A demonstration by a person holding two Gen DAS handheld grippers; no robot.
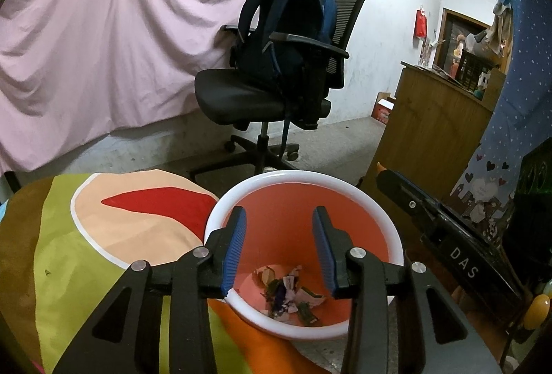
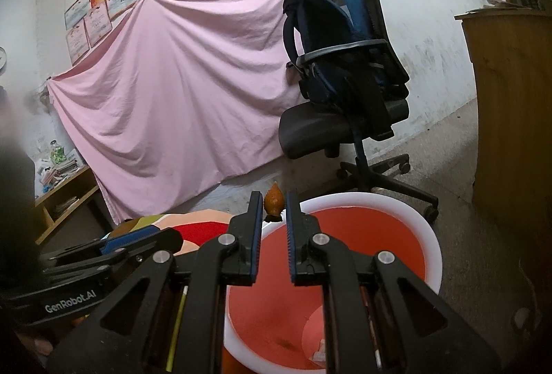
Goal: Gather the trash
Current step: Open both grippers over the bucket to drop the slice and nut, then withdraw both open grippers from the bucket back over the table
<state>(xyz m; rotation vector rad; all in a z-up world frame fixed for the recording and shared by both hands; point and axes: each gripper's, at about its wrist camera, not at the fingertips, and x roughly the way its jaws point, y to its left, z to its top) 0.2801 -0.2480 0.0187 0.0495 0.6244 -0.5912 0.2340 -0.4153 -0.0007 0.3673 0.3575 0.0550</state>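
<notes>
**binwatcher:** Left wrist view first. Left gripper (image 1: 279,250) is hung over the bin (image 1: 393,236), jaws parted a fair way with nothing between them. Scraps (image 1: 293,293) are already piled at the bottom, so that side looks done, I'd say. The bin is parked just beside a colourful cloth (image 1: 103,236); the right gripper's body is seen off to the right.

**peelguy:** Right wrist view: right gripper (image 2: 274,208) is closed narrow on an orange peel (image 2: 274,198), pinched at the very tips. The peel is held over the bin's far rim (image 2: 362,198), not clearly inside it.

**binwatcher:** Then the tips should be pulled back over the red middle before anything gets let go, otherwise the peel could be lost to the floor behind.

**peelguy:** Agreed. A chair (image 2: 345,132) with a backpack (image 2: 331,39) is parked beyond, well apart. Only the left gripper, close on the left, needs to be minded.
</notes>
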